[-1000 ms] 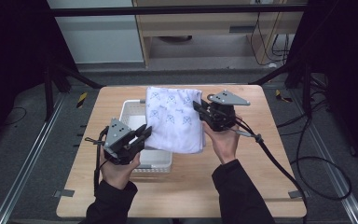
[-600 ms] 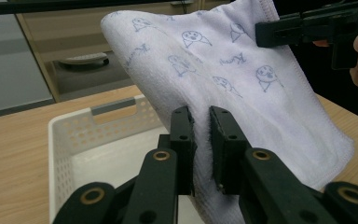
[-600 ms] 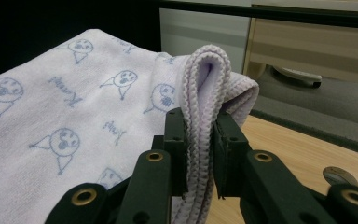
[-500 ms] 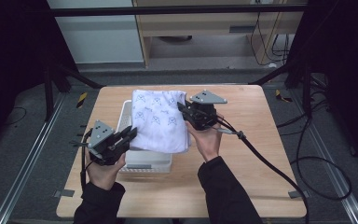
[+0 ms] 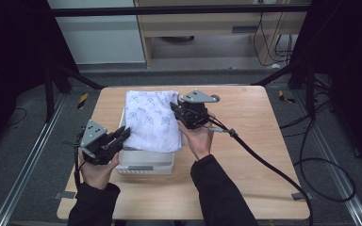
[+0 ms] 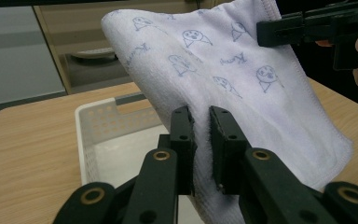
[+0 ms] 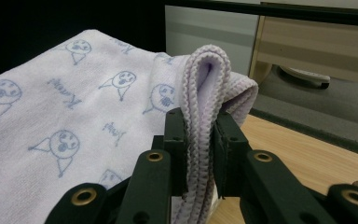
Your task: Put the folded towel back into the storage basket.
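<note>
A white towel (image 5: pixel 151 121) printed with small blue cartoon faces hangs folded between my two grippers, over a white perforated basket (image 5: pixel 146 162) on the wooden table. My left gripper (image 5: pixel 125 133) is shut on the towel's near left edge; the left gripper view has its jaws pressed on the cloth (image 6: pixel 201 149), with the basket (image 6: pixel 103 133) behind them. My right gripper (image 5: pixel 174 108) is shut on the far right corner. In the right gripper view, that folded corner (image 7: pixel 205 88) stands up between my right gripper's (image 7: pixel 199 140) jaws. The right gripper (image 6: pixel 284 29) also reaches in at the left gripper view's top right.
The wooden table (image 5: pixel 264 141) has bare room right of the basket, where the right gripper's black cable (image 5: pixel 264 162) trails off toward the floor. A wooden cabinet (image 5: pixel 202 28) stands beyond the far edge. Metal floor rails (image 5: pixel 33 155) run along both sides.
Both hands have carried the towel leftward in the high view and a little lower. It has gone from right of the basket to hanging over it. Both grips are unchanged.
</note>
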